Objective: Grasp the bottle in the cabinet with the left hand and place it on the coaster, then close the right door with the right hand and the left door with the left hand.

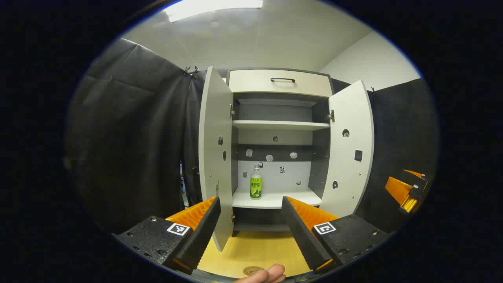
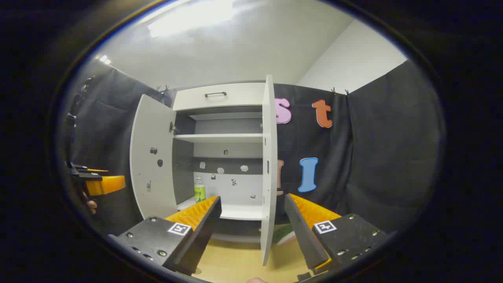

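**Pale cabinet open, bottle on lower shelf, both grippers spread and empty**

Pale grey cabinet (image 1: pixel 279 82) stands at centre of the left gripper view with both doors swung outward. Left door (image 1: pixel 214 157) sits at 9 o'clock from the opening, right door (image 1: pixel 351 149) at 3 o'clock. A dark handle (image 1: pixel 282 79) is on the top drawer front at 12 o'clock.

Bottle (image 1: pixel 256 182): clear, green label, upright on the lower shelf (image 1: pixel 275 199), toward its left half, close to the left door's hinge side and well apart from the right door. Nothing touches it.

Left gripper (image 1: pixel 250 214): jaws spread wide, nothing between them, short of the cabinet. A fingertip of the person's hand (image 1: pixel 271 273) shows at 6 o'clock. Just beside it on the wooden tabletop (image 1: pixel 255 251) lies a round flat disc, probably the coaster (image 1: pixel 252 270); it is cut off by the edge, so not certain.

Right gripper (image 2: pixel 251 212): jaws likewise released and empty. In the right gripper view the right door (image 2: pixel 268 165) is seen nearly edge-on between the two fingers, farther off and not touched. The bottle (image 2: pixel 199 192) appears just above the left finger, on the shelf.

The right gripper also appears at 3 o'clock in the left gripper view (image 1: pixel 408 188), well apart from the cabinet; the left gripper at 9 o'clock in the right gripper view (image 2: pixel 98 182).
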The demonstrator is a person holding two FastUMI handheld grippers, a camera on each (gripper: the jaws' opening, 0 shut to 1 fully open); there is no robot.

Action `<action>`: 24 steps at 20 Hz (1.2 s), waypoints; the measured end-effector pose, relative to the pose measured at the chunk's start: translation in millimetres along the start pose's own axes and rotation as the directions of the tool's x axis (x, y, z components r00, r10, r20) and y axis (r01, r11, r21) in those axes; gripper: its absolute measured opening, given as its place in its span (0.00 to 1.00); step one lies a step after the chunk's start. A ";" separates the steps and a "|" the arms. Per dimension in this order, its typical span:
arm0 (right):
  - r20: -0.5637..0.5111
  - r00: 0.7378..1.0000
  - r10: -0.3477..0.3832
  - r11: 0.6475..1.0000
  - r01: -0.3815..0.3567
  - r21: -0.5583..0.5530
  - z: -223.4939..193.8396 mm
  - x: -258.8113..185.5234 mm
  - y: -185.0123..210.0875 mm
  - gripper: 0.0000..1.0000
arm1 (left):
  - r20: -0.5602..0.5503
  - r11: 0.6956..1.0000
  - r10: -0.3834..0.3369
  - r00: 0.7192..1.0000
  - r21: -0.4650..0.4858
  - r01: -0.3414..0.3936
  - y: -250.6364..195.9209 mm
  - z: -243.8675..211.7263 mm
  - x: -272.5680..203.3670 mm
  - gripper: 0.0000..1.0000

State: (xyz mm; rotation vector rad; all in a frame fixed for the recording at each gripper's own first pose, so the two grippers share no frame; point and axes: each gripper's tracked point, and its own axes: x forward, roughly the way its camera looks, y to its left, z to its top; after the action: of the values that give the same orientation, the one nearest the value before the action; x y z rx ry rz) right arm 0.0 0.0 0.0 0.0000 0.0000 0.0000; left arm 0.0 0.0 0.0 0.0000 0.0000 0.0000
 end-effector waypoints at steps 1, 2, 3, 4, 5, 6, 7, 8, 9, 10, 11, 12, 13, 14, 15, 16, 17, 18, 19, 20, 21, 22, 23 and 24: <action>-0.006 1.000 0.004 1.000 -0.004 -0.002 -1.5 2.3 2.5 0.98 | 0.004 1.000 0.004 1.000 -0.002 -0.004 2.4 1.4 1.6 0.98; -0.011 1.000 0.006 1.000 -0.006 -0.001 -1.9 3.7 4.7 0.98 | 0.006 1.000 0.005 1.000 -0.001 -0.005 4.2 1.9 3.9 0.99; -0.014 1.000 0.005 1.000 -0.005 0.000 -2.9 6.5 6.0 0.98 | 0.004 1.000 0.003 1.000 0.001 -0.003 4.8 1.1 5.4 0.98; -0.021 1.000 0.008 1.000 -0.008 0.001 -5.9 10.7 7.8 0.98 | 0.002 1.000 0.004 1.000 0.002 -0.004 6.2 0.8 7.8 0.99; -0.028 1.000 0.009 1.000 -0.009 0.001 -8.4 16.0 10.2 0.98 | 0.004 1.000 0.011 1.000 0.001 -0.011 9.5 0.8 11.9 0.99; -0.028 1.000 0.006 1.000 -0.007 -0.002 -10.2 18.5 10.4 0.98 | 0.004 1.000 0.013 1.000 -0.004 -0.013 11.4 0.4 14.8 0.99; -0.023 1.000 0.003 1.000 -0.003 -0.009 -9.9 21.2 11.5 0.98 | 0.004 1.000 0.012 1.000 -0.009 -0.012 12.0 -1.5 17.8 0.99; -0.017 1.000 -0.001 1.000 0.000 -0.017 -9.8 23.9 13.6 0.96 | 0.000 1.000 0.013 1.000 -0.010 -0.013 12.3 -4.0 21.6 0.99; -0.009 1.000 0.000 1.000 0.000 -0.019 -9.3 27.2 16.8 0.98 | -0.006 1.000 0.011 1.000 -0.008 -0.011 13.2 -7.5 25.9 0.99; -0.009 1.000 0.012 1.000 -0.012 -0.008 -11.8 29.8 22.8 0.98 | -0.013 1.000 0.010 1.000 -0.001 -0.010 14.0 -9.7 30.8 0.98; -0.014 1.000 0.021 1.000 -0.021 0.004 -14.0 32.9 28.8 0.98 | -0.017 1.000 0.006 1.000 0.004 -0.006 13.6 -12.1 36.5 0.99; -0.018 1.000 0.023 1.000 -0.023 0.011 -14.6 36.5 29.8 0.98 | -0.016 1.000 0.003 1.000 0.006 -0.003 12.7 -11.8 42.2 0.99; -0.017 1.000 0.017 1.000 -0.017 0.010 -14.2 40.5 30.1 0.98 | -0.013 1.000 -0.002 1.000 0.006 0.002 12.7 -11.1 48.9 0.98; -0.014 1.000 0.011 1.000 -0.011 0.005 -14.1 44.5 30.0 0.98 | -0.011 1.000 -0.009 1.000 0.005 0.009 11.7 -10.2 56.3 0.98; -0.014 1.000 0.010 1.000 -0.010 0.005 -14.8 49.9 32.2 0.98 | -0.011 1.000 -0.016 1.000 0.006 0.016 10.2 -11.0 64.4 0.99; -0.017 1.000 0.010 1.000 -0.010 0.007 -16.8 57.0 34.7 0.98 | -0.011 1.000 -0.020 1.000 0.007 0.021 9.3 -10.5 73.1 0.99; -0.018 1.000 0.007 1.000 -0.007 0.008 -18.3 63.5 35.8 0.98 | -0.010 1.000 -0.026 1.000 0.008 0.026 8.7 -10.8 83.2 0.99; -0.020 1.000 0.000 1.000 0.000 0.009 -19.7 69.5 35.3 0.98 | -0.010 1.000 -0.030 1.000 0.007 0.030 8.7 -11.8 92.3 0.99; -0.019 1.000 -0.005 1.000 0.005 0.010 -20.1 77.0 35.7 0.98 | -0.010 0.999 -0.036 0.999 0.006 0.036 7.6 -12.7 102.8 0.98; -0.019 1.000 -0.009 1.000 0.010 0.009 -21.0 83.7 36.2 0.98 | -0.011 0.999 -0.043 0.999 0.005 0.043 5.9 -14.0 113.6 0.98; -0.020 1.000 -0.011 1.000 0.011 0.008 -22.5 90.8 37.8 0.98 | -0.015 0.999 -0.049 0.999 0.005 0.050 4.0 -17.7 125.2 0.99; -0.020 1.000 -0.014 1.000 0.014 0.005 -25.2 97.6 38.9 0.98 | -0.018 0.999 -0.054 0.998 0.003 0.054 2.9 -20.8 136.7 0.99; -0.019 1.000 -0.018 1.000 0.018 0.003 -26.8 103.7 39.8 0.98 | -0.024 0.998 -0.059 0.998 0.000 0.059 1.3 -24.5 149.0 0.99; -0.015 1.000 -0.019 1.000 0.019 0.002 -28.7 110.4 41.6 0.98 | -0.029 0.998 -0.064 0.998 -0.002 0.064 -0.7 -29.1 161.1 0.99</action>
State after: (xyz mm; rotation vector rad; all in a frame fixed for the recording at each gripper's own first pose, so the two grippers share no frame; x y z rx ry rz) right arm 110.4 41.6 -28.7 0.0023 0.0152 -0.0193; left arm 161.1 -0.7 -29.1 -0.0014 0.0290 -0.0643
